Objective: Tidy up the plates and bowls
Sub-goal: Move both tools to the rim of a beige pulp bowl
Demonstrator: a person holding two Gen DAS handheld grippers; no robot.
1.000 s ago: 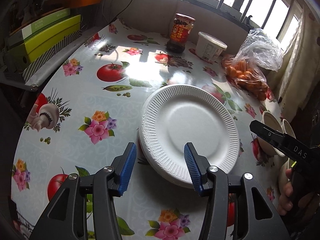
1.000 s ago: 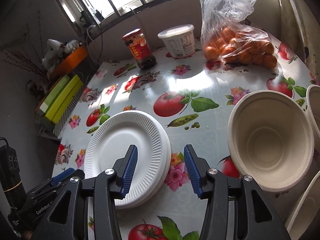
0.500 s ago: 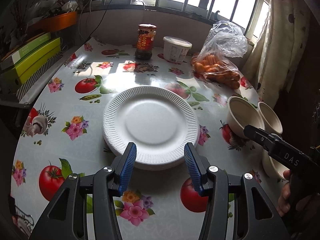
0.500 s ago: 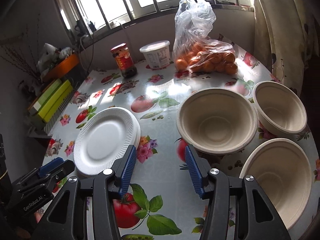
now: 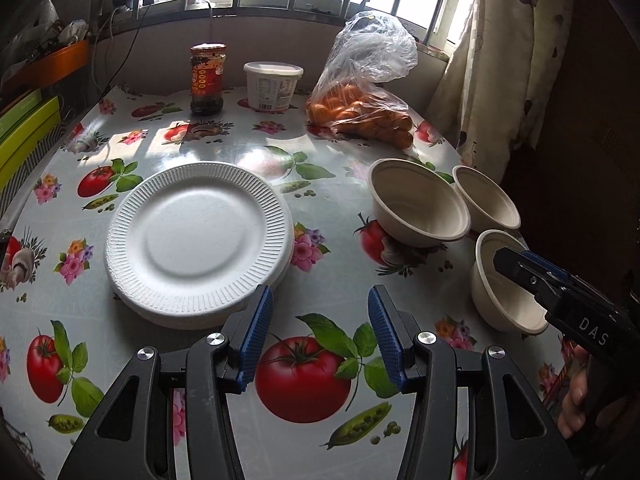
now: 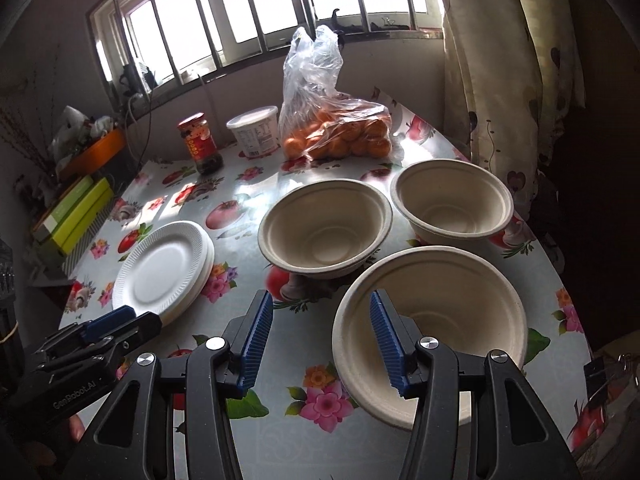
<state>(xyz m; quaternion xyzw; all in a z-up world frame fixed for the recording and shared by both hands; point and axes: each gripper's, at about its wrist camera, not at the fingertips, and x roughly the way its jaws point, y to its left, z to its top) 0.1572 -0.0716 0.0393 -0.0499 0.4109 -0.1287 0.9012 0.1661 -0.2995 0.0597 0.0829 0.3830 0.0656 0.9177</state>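
Now | left hand-held gripper point(image 5: 320, 334): jaws apart, empty, plate stack point(image 5: 198, 240) just beyond its left finger, toward table's left edge | right hand-held gripper point(image 6: 321, 340): jaws apart, empty, over nearest bowl point(image 6: 430, 328) rim, by right edge.

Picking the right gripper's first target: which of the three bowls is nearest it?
The near bowl, right under the right gripper; its rim overlaps the right finger. The middle bowl and the curtain-side bowl sit farther back toward the window.
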